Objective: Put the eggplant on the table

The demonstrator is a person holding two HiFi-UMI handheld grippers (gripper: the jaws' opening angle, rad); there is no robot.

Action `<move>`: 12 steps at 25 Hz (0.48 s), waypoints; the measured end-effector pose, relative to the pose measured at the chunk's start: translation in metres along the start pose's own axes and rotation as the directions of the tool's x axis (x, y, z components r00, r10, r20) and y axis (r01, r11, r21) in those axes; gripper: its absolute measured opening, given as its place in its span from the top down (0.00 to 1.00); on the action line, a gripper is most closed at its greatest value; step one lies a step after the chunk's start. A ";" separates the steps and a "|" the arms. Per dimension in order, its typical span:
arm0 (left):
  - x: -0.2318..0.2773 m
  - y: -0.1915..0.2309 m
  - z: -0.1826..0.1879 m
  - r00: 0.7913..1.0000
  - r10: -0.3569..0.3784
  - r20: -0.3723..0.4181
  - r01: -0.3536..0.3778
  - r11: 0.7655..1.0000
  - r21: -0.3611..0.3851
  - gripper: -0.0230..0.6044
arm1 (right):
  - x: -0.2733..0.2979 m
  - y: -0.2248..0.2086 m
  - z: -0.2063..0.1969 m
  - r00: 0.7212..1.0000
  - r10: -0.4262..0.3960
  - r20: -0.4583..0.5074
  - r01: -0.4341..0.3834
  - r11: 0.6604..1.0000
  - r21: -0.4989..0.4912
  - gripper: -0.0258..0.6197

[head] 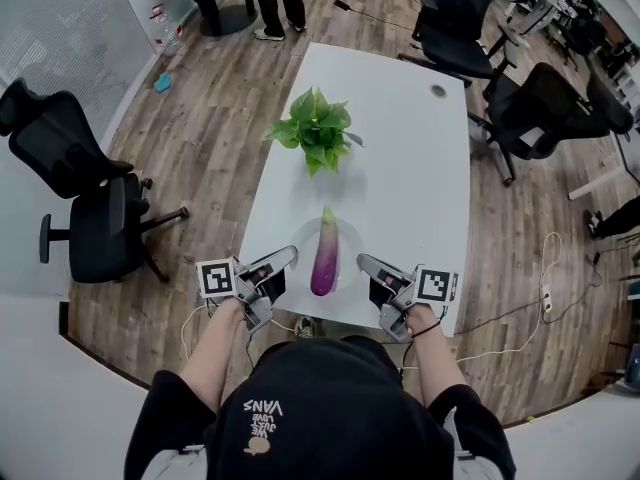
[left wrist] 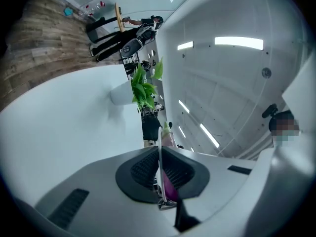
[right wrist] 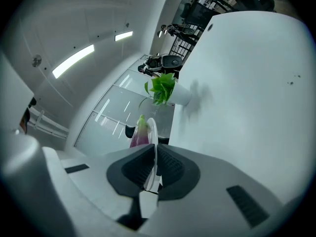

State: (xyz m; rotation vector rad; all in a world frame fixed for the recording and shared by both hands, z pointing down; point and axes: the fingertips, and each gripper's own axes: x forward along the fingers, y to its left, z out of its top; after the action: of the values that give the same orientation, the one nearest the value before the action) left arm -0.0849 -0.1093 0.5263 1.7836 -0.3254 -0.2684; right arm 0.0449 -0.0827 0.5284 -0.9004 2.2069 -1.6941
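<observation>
A purple eggplant [head: 323,256] with a green cap lies lengthwise on a white plate [head: 349,238] over the near end of the white table [head: 410,168]. My left gripper [head: 288,260] is shut on the plate's left rim, and my right gripper [head: 366,264] is shut on its right rim. In the left gripper view the plate [left wrist: 159,158] shows edge-on between the pads of the left gripper [left wrist: 159,154], with the eggplant [left wrist: 171,187] just behind it. In the right gripper view the right gripper [right wrist: 154,157] clamps the plate [right wrist: 152,132], and the eggplant [right wrist: 139,135] is at its left.
A leafy green plant [head: 318,128] in a white pot stands mid-table beyond the plate. Black office chairs [head: 90,203] stand on the wooden floor at the left and at the far right [head: 540,108]. People stand at the far end of the room.
</observation>
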 end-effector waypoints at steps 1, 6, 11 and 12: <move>0.004 0.006 0.005 1.000 0.008 0.006 -0.008 1.000 0.005 0.93 | 0.003 -0.005 0.006 1.000 -0.004 -0.008 0.004 1.000 0.001 0.91; 0.020 0.029 0.024 0.999 0.030 0.026 -0.030 1.000 -0.003 0.93 | 0.020 -0.023 0.029 0.999 0.000 -0.053 0.000 1.000 0.007 0.91; 0.036 0.056 0.036 0.997 0.082 -0.006 -0.082 0.997 -0.008 0.93 | 0.033 -0.054 0.049 0.995 -0.037 -0.094 0.038 0.999 0.009 0.91; 0.038 0.061 0.038 0.995 0.094 -0.015 -0.094 0.996 -0.008 0.93 | 0.036 -0.060 0.051 0.994 -0.045 -0.104 0.046 0.999 0.010 0.91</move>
State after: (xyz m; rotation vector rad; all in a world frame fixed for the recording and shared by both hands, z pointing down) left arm -0.0669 -0.1706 0.5769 1.7556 -0.3962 -0.1892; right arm 0.0629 -0.1536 0.5750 -0.8847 2.2550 -1.8124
